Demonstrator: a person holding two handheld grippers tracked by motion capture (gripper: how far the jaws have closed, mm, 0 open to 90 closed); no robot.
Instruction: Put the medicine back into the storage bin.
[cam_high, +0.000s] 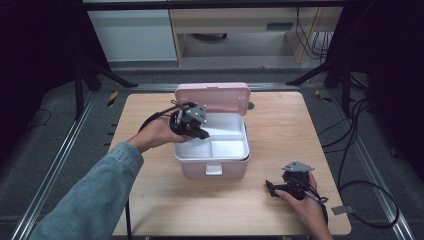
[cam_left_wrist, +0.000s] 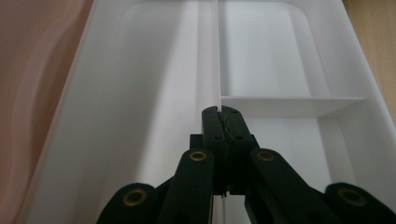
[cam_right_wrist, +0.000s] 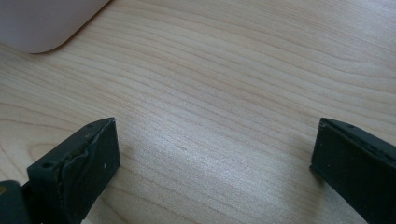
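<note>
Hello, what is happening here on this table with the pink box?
A person works at a wooden table with a gripper in each hand. The pink box stands open, its lid tilted back. The left gripper, jaws closed, is over the white divided tray inside the box, right at the tray's dividing wall. The right gripper rests open on the table, apart from the box.

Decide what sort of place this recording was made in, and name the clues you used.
Probably a lab or workshop set up for recording. A small wooden table stands between metal floor rails, loose cables trail across grey carpet, and dark stands flank it.
</note>
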